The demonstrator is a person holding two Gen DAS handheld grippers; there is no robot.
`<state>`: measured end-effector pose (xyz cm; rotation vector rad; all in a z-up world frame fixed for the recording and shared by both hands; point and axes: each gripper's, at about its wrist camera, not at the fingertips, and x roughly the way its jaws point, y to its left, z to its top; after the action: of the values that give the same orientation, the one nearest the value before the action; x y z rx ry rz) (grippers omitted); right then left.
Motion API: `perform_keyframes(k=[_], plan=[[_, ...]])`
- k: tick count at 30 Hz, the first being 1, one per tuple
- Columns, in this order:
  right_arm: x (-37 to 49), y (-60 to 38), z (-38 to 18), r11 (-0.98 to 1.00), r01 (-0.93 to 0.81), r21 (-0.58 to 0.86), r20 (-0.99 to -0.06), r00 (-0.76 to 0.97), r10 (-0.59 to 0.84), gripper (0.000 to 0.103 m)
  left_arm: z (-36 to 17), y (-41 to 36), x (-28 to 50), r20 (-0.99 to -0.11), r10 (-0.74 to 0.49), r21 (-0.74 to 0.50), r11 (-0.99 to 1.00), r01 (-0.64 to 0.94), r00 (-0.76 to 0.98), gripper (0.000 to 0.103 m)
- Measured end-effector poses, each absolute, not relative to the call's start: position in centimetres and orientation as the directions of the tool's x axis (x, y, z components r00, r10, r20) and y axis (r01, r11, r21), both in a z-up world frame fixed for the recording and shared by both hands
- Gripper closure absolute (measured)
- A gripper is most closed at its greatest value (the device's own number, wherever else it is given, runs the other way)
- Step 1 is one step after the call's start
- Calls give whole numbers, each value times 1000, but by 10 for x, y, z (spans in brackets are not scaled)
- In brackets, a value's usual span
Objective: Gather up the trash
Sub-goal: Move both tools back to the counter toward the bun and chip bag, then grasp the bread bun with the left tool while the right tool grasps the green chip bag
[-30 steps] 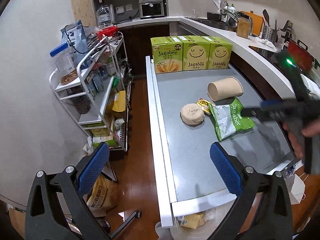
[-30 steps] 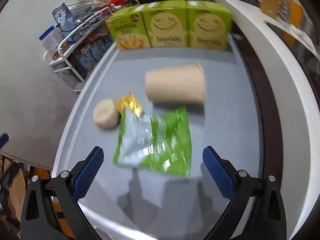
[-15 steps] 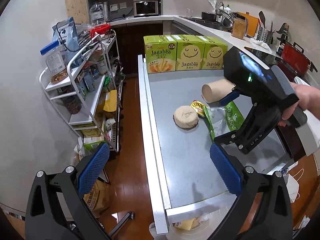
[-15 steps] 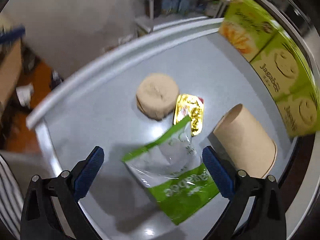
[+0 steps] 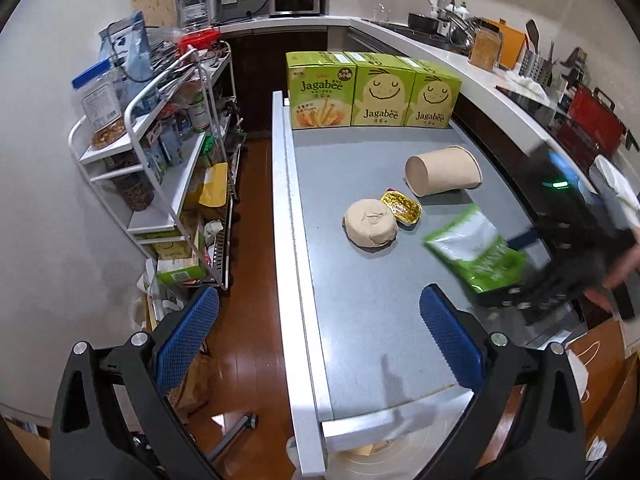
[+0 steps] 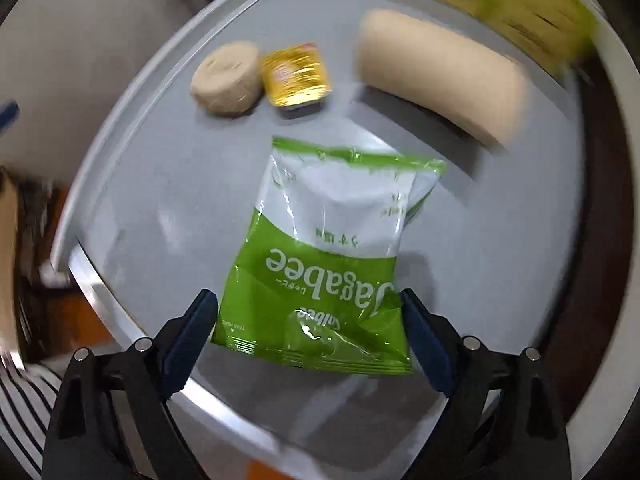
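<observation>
Paper cup (image 5: 442, 171) — on its side

The green snack bag (image 6: 320, 264) lying between the right gripper's closing jaws reads "Jagabee", with "Calbee" in smaller letters nearer the jaws. Far ahead of the left gripper's jaws, three yellow-green boxes (image 5: 374, 94) each carry "Jagabee" on their fronts; other print is too small to read.

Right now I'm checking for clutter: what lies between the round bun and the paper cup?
A small gold foil packet sits between the bun and the tipped paper cup, clearest in the left wrist view.
</observation>
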<state>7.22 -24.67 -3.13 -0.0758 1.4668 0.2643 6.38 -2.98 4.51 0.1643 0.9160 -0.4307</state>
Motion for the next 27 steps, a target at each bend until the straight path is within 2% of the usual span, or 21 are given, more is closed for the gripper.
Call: perform_keyframes(k=[4,10,13,15,20,27], plan=[[46,-262,-12,986,-46,163,-963,212,169,10,37,-51,82,-815,-292,-19,877,481,501,2],[34,-266,-5,986,58,158,-941,312,133,10,20,-88,112,-827,-298,24,828,560,476,2],[48,-282,-5,993,83,84,-943,328,53,10,8,-101,127,-846,-271,40,826,562,459,2],[59,-280,-14,993,91,81,-945,323,48,10,2,-106,134,-850,-276,28,827,562,449,2],[72,-277,-30,991,94,96,-952,298,64,10,-15,-116,149,-871,-270,4,832,555,410,15],[78,-271,-39,994,74,85,-957,283,61,10,-30,-121,159,-885,-271,-19,832,555,377,21]])
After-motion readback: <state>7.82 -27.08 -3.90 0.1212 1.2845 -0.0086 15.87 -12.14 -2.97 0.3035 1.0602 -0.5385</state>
